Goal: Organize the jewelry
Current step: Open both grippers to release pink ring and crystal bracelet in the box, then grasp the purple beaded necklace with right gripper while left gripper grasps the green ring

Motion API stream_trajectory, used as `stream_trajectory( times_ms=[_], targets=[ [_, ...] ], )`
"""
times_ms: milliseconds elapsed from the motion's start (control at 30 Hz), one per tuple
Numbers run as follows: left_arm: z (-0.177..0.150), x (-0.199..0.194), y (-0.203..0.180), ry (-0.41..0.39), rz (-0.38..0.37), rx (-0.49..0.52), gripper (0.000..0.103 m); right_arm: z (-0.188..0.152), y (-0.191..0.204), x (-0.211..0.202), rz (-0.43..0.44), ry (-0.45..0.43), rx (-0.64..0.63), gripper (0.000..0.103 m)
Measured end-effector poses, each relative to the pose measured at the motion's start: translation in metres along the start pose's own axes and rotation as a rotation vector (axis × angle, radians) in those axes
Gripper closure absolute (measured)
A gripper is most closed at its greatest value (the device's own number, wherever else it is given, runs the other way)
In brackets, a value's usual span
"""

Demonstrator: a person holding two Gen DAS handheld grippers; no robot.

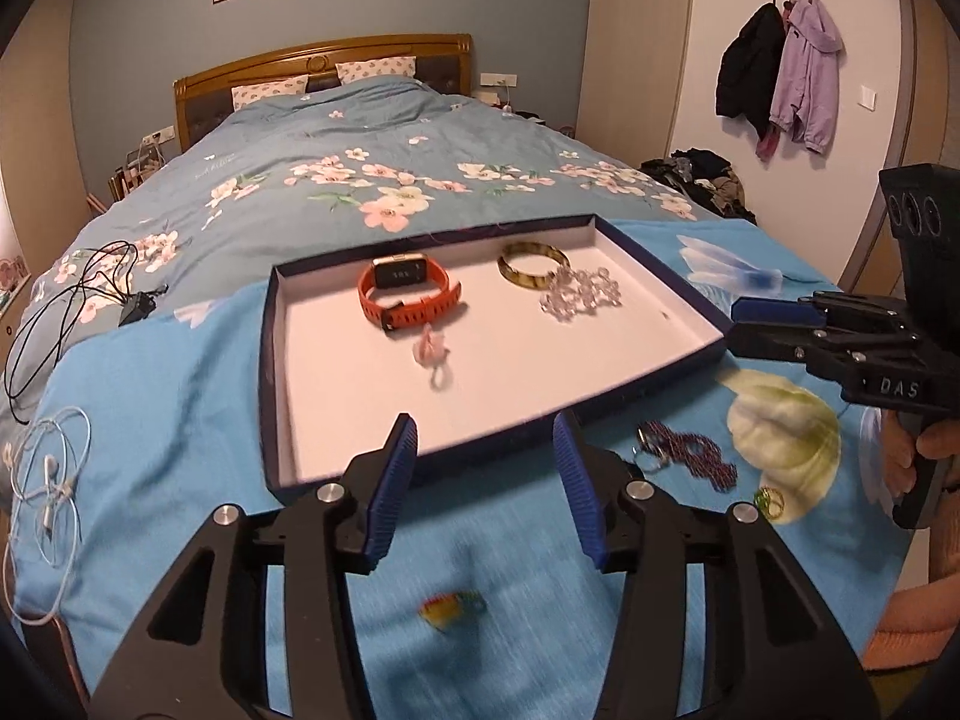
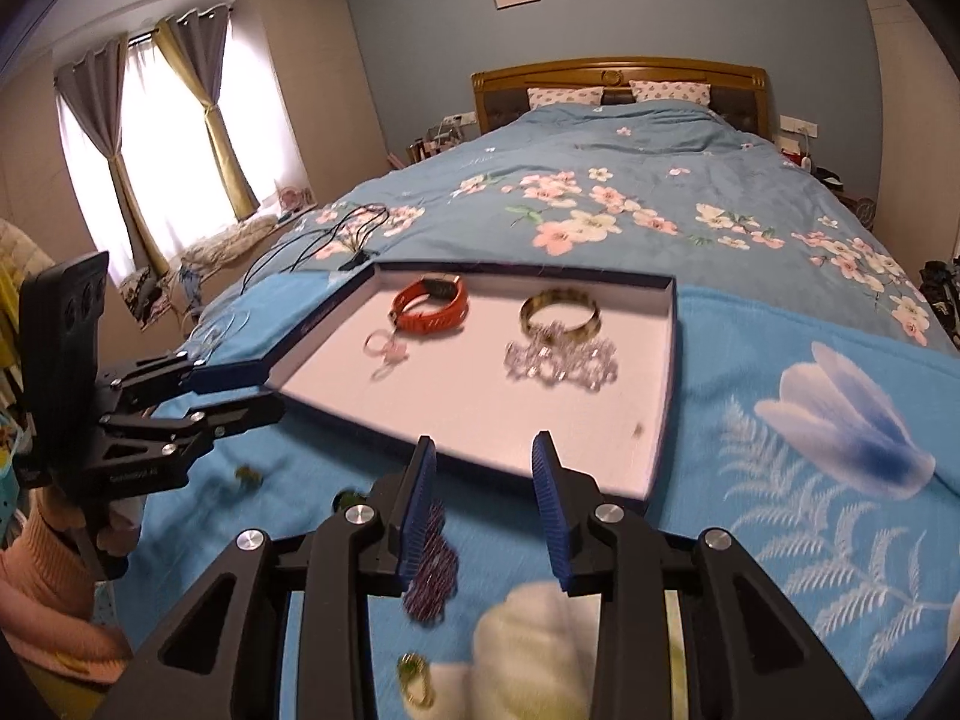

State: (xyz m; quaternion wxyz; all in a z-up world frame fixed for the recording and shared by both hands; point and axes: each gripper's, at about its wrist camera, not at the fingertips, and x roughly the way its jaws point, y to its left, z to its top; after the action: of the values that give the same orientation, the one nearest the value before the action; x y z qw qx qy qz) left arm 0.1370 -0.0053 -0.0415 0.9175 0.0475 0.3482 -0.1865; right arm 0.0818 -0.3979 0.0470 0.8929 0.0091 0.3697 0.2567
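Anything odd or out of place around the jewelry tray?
Yes. The purple beaded bracelet, a green ring and a small yellow-red piece lie loose on the blue blanket, outside the tray. No damage visible.

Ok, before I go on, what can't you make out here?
- Small red-yellow trinket on the blue blanket, left wrist view: motion blur hides what it is.
- Purple beaded bracelet, right wrist view: partly behind a finger pad, blurred.
- Tiny dark speck in the white-lined tray: too small.
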Motion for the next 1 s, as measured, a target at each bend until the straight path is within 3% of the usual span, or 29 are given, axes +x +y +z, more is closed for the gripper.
stream_trajectory(
  times_ms=[433, 733, 867, 1000],
  targets=[
    [-0.027, -0.005, -0.008, 0.027, -0.046, -0.029, 0.054, -0.028, 0.019, 0.02, 0.006, 0.105, -0.056, 0.072],
    [-0.027, 0.017, -0.052, 0.083, -0.094, 0.12, 0.054, -0.031, 0.019, 0.025, -0.01, 0.127, -0.053, 0.072],
    [-0.021, 0.034, -0.062, 0.128, -0.084, 0.132, 0.066, -0.032, 0.017, 0.024, -0.005, 0.128, -0.045, 0.071],
    [-0.018, 0.047, -0.067, 0.16, -0.069, 0.146, 0.069, -0.032, 0.016, 0.025, 0.003, 0.128, -0.039, 0.069]
  ],
)
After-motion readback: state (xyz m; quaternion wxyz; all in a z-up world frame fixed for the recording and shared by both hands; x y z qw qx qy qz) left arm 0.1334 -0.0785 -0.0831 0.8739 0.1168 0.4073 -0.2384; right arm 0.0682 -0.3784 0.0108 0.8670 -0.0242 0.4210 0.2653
